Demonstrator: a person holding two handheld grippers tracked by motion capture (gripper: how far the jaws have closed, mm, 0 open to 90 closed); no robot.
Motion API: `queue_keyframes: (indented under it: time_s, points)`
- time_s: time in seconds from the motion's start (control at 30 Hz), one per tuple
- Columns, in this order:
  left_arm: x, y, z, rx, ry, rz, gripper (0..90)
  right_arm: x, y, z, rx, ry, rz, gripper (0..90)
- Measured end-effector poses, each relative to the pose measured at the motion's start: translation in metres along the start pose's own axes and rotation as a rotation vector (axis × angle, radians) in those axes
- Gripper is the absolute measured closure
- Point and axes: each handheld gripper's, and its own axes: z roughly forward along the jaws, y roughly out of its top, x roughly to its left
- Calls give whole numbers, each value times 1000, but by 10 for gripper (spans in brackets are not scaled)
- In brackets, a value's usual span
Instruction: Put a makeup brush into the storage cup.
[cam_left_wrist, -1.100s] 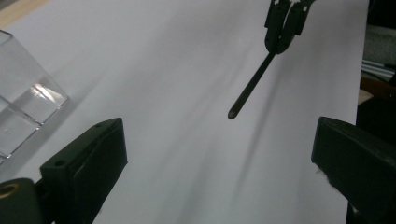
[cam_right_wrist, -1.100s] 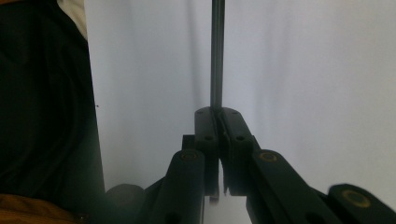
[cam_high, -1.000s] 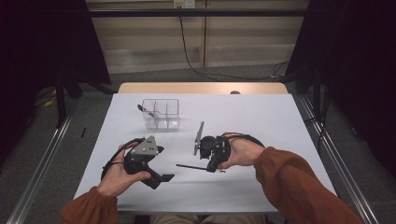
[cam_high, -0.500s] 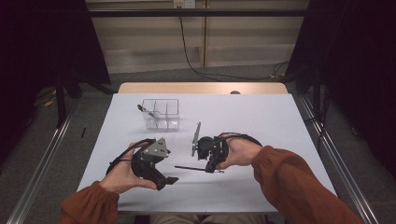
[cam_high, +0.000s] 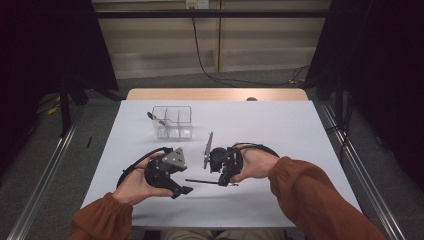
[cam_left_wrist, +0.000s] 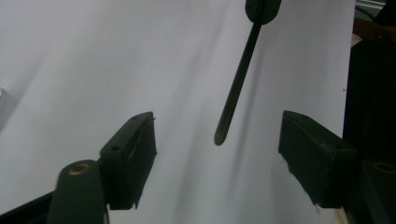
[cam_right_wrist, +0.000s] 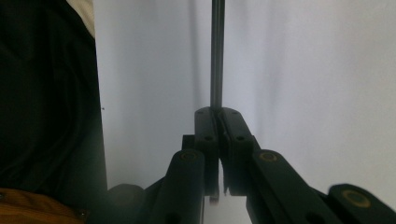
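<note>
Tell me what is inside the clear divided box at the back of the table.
The clear box has compartments, and a thin dark utensil leans in its left one, handle poking over the rim. The other compartments look empty, though glare and distance hide small items.

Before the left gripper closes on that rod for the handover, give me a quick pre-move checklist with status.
1. Right gripper clamped on the thin dark rod: ok, jaws shut on it.
2. Left gripper open: ok, jaws wide apart.
3. Rod tip between the left jaws: not ok, it is ahead of them, not yet between the pads.
4. Free rod length to grab: ok, it sticks out toward the left gripper.
5. Clear organizer out of the way: ok, farther back on the table.
</note>
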Motion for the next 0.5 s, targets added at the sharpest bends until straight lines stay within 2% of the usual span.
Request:
queue_keyframes:
  time_s: [0.2, 0.37, 0.5]
  points:
    - [0, 6, 7, 37, -31, 12, 440, 1, 1, 2, -6, 7, -8, 861]
    - [2, 9, 11, 29, -47, 2, 529, 2, 3, 4, -7, 9, -10, 861]
    - [1, 11, 14, 25, -78, 10, 591, 2, 3, 4, -14, 1, -20, 861]
